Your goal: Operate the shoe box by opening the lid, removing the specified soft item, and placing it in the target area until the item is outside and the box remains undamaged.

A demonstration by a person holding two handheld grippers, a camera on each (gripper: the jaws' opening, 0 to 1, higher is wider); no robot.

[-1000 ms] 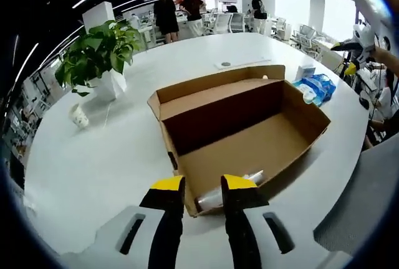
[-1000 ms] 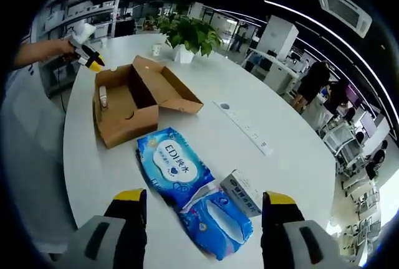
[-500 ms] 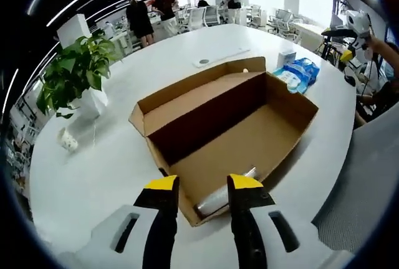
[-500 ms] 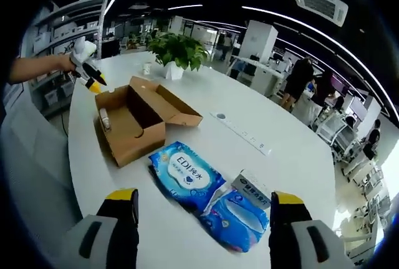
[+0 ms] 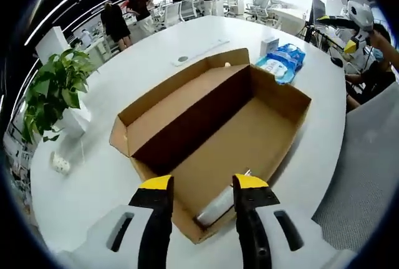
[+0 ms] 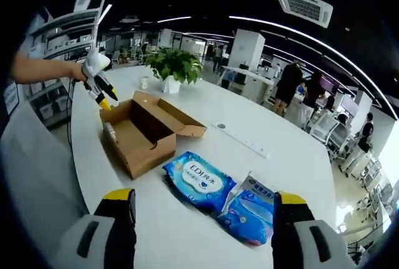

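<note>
The brown cardboard shoe box (image 5: 249, 132) lies open on the white table, lid folded back. A clear plastic-wrapped roll (image 5: 219, 202) rests in its near corner, just ahead of my left gripper (image 5: 202, 185), which is open above the box's near edge. In the right gripper view the box (image 6: 144, 138) stands at the middle left with the left gripper (image 6: 103, 91) held by a hand over its far end. My right gripper (image 6: 202, 197) is open and wide, above the table. Blue wet-wipe packs (image 6: 201, 180) lie ahead of it, also seen as wipe packs (image 5: 279, 63) beyond the box.
A potted plant (image 5: 53, 91) and a small white cup (image 5: 60, 163) stand left of the box. A small carton (image 6: 260, 188) sits by the wipes. A white power strip (image 6: 244, 141) runs across the table. People and office desks fill the background.
Both cameras have risen and pulled back. The left gripper has shifted over the box's near corner. The right gripper sits farther from the wipe packs. Nothing was grasped.
</note>
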